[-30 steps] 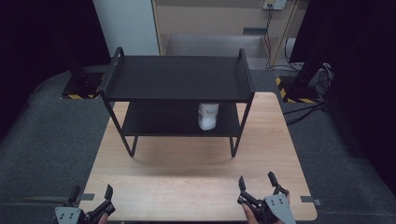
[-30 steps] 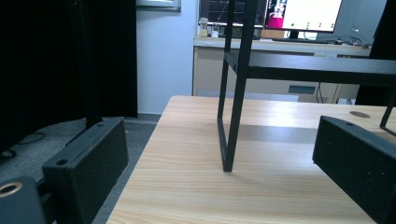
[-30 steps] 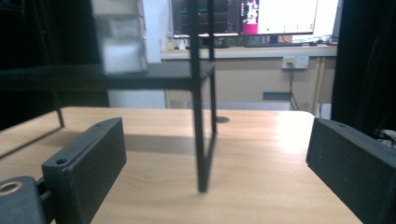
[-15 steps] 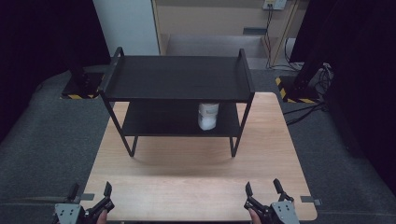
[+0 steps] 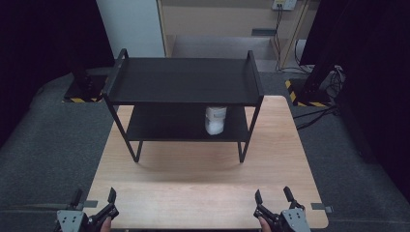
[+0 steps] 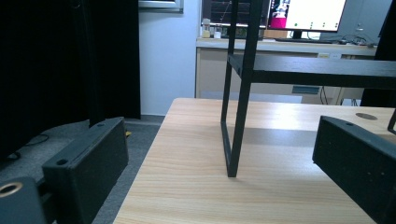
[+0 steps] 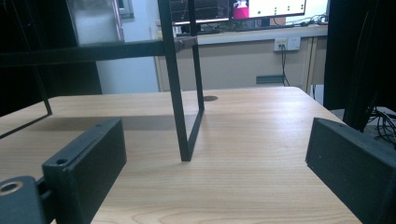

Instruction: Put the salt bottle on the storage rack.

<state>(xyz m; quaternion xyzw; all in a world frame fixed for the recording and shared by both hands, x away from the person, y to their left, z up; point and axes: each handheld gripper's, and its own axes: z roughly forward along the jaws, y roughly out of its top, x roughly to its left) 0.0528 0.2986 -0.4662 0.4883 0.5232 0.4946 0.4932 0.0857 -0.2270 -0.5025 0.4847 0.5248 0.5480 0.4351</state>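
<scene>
We hold the left gripper [image 5: 94, 199] and right gripper [image 5: 274, 198], jaws apart and empty, at the counter [image 5: 203, 183] near edge; bare wood lies between them and the black shelf [image 5: 186, 79], whose lower tier holds the white container [image 5: 215, 120].

You are working at a pale wooden worktop [image 5: 203, 188] sitting on dark grey carpet [image 5: 53, 140], with black curtains [image 5: 43, 38] hanging around and monitors [image 6: 306, 11] glowing behind.
</scene>
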